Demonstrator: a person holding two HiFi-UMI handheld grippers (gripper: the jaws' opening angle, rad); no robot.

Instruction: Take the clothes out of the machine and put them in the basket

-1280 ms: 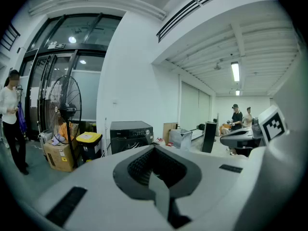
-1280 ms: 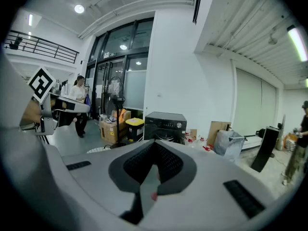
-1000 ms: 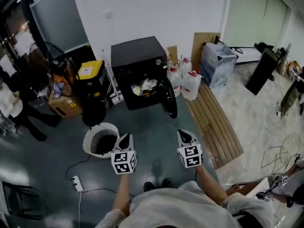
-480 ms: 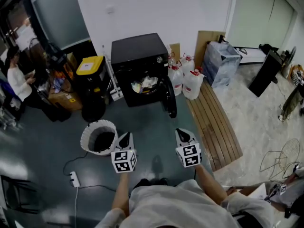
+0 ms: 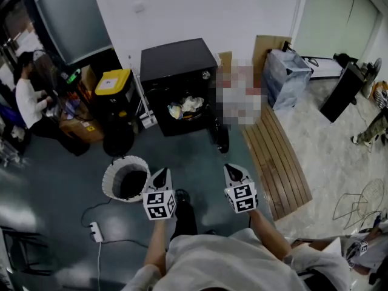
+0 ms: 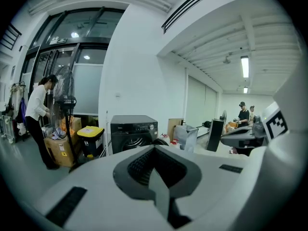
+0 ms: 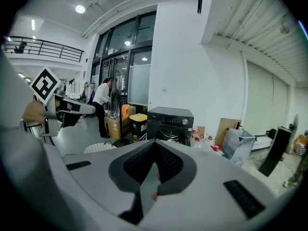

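Clothes (image 5: 185,108) are lying crumpled in the machine (image 5: 177,65), upper centre: probably soft, light, best pinched at a fold; the left gripper (image 5: 160,176) and right gripper (image 5: 233,173) are hanging closed, empty.

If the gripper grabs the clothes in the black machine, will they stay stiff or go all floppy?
Probably floppy: the clothes lie crumpled in a loose heap inside the machine, so they would likely droop and dangle. Heaped together, one may drag others out.

Head view dim, bluish — dark floor (image 5: 60,180) swallows shadows. Gripper views brighter, ceiling strip light (image 6: 245,66) glaring; fisheye bend, black corners, foreground perhaps soft.
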